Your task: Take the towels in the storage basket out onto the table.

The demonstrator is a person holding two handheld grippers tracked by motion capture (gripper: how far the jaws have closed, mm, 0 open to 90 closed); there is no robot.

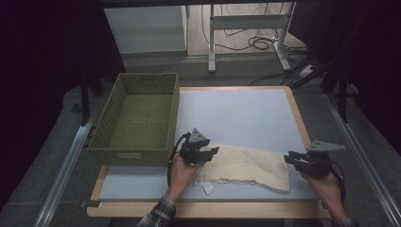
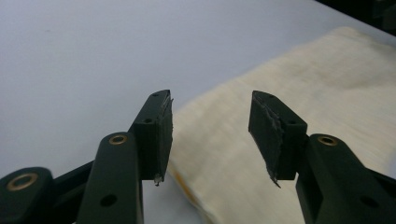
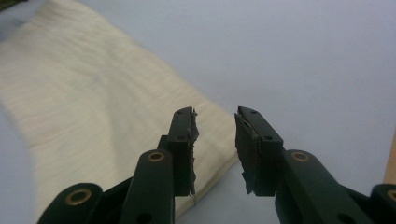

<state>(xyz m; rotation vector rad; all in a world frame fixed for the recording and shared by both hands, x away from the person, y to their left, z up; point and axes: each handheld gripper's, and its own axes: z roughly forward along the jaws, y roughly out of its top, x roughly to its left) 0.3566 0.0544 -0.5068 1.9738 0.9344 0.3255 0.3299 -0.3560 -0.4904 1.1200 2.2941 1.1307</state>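
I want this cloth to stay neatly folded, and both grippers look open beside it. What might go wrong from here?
The folded cloth lies loose on the table, held by neither gripper. The left gripper hangs over its left end, so a careless sweep might snag and unfold it. The right gripper sits right at the other end and may drag that edge. A white tag pokes out at the front and could catch.

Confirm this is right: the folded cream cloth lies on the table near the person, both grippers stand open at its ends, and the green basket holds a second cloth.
Not quite: the high view shows the green basket empty. The rest stands: cream cloth, left gripper, right gripper.
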